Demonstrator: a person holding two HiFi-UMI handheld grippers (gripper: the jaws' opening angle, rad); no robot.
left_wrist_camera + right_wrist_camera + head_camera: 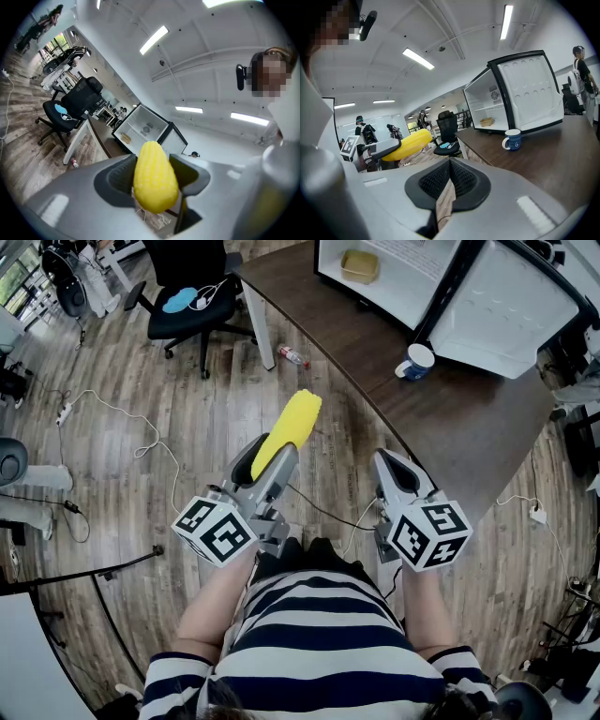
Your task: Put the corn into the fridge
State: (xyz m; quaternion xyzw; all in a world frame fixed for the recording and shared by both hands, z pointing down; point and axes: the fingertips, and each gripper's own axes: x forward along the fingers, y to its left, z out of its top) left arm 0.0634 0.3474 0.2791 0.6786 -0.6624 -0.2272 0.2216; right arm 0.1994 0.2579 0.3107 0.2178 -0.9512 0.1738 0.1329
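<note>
My left gripper (265,461) is shut on a yellow corn cob (288,431), which sticks out past the jaws toward the table; in the left gripper view the corn (154,177) fills the gap between the pads. My right gripper (397,468) is shut with nothing in it, its pads meeting in the right gripper view (449,180). The small white fridge (441,282) stands on the dark table (450,427) with its door (511,310) swung open. Its shelves show in the right gripper view (492,105). Both grippers hang over the floor, short of the table.
A blue mug (416,361) stands on the table in front of the fridge door. A tan container (360,265) sits inside the fridge. A black office chair (192,292) stands left of the table, with a small bottle (292,355) and cables (122,418) on the wooden floor.
</note>
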